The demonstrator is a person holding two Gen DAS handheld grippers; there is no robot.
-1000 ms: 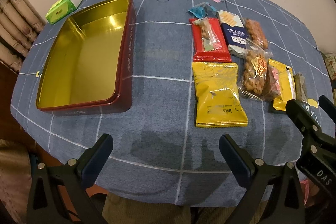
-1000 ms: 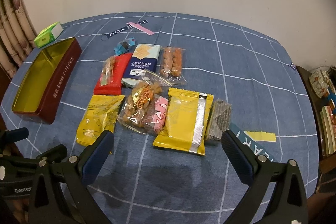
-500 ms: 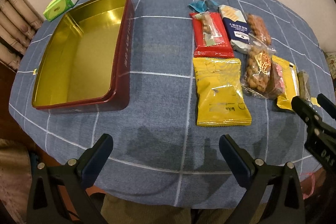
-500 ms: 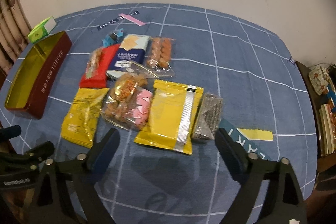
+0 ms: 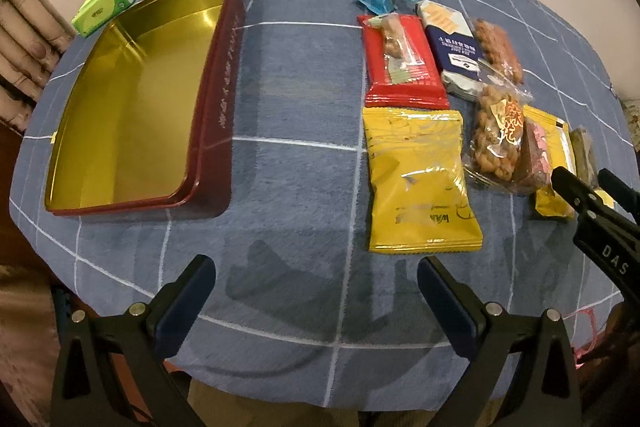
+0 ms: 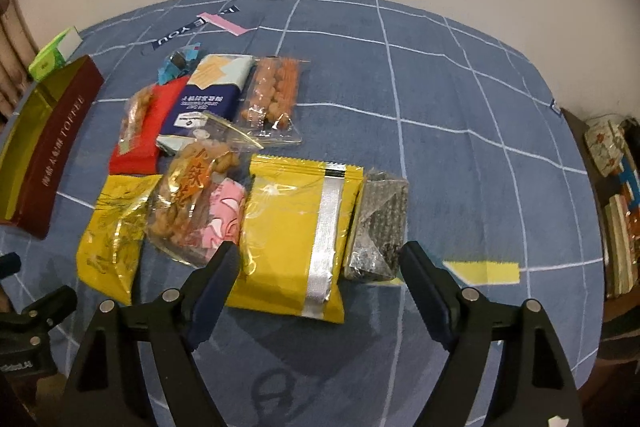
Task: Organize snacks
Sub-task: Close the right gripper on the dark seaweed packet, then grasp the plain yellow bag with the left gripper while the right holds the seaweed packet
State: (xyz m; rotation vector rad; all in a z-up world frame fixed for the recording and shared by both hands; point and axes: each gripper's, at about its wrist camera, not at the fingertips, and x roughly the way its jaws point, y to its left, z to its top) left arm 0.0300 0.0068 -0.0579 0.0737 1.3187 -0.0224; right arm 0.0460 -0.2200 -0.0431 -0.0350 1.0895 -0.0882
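Right gripper (image 6: 320, 267) jaws just narrowed, still apart, straddling yellow pouch (image 6: 292, 235), nothing gripped; left gripper (image 5: 316, 279) wide, empty; tin (image 5: 120, 107) awaits snacks.

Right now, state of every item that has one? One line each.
Tin: lid off, empty.
Left tool: open, nothing between its fingers, above bare tablecloth.
Right tool: open, has just been closing, straddling the silver-striped yellow pouch, pads not touching it.
Plain yellow pouch: sealed, lying flat.
Red packet: sealed, flat, a small clear snack bag on top.
Navy packet: sealed, flat.
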